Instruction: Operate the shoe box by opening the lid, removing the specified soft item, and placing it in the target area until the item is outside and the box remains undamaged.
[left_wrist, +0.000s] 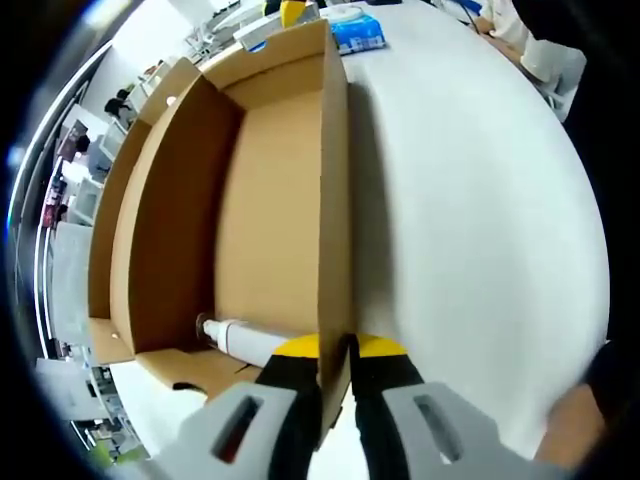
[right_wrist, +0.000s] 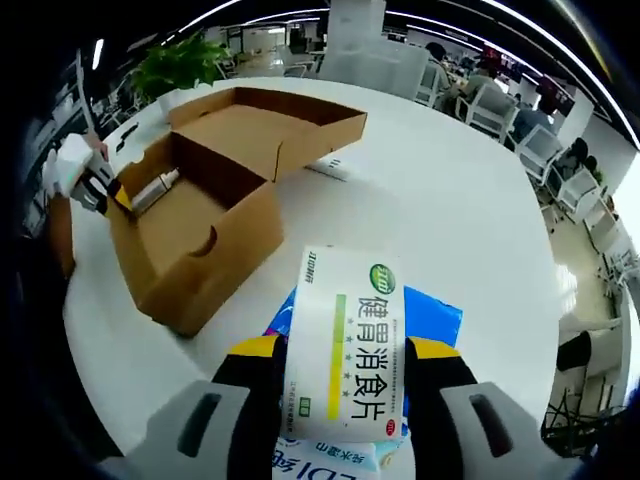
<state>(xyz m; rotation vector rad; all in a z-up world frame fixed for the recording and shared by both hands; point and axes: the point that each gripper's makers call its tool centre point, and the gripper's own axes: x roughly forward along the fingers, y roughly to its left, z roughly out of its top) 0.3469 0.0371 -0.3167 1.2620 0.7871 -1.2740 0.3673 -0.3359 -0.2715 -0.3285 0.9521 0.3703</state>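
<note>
Right gripper (right_wrist: 335, 375) fingers clamp white medicine box (right_wrist: 345, 340); left gripper (left_wrist: 335, 375) fingers pinch shoe box (left_wrist: 260, 200) wall.

Open-plan office: big white table (right_wrist: 440, 200), rows of desks and office chairs (right_wrist: 495, 105) with seated people (right_wrist: 480, 75) behind, long ceiling light strips (right_wrist: 500, 25), potted plant (right_wrist: 180, 60), shelving (left_wrist: 70, 170) at the side.

Open shoe box (right_wrist: 200, 215) reachable from above; white table (right_wrist: 440, 230) alongside bare.
</note>
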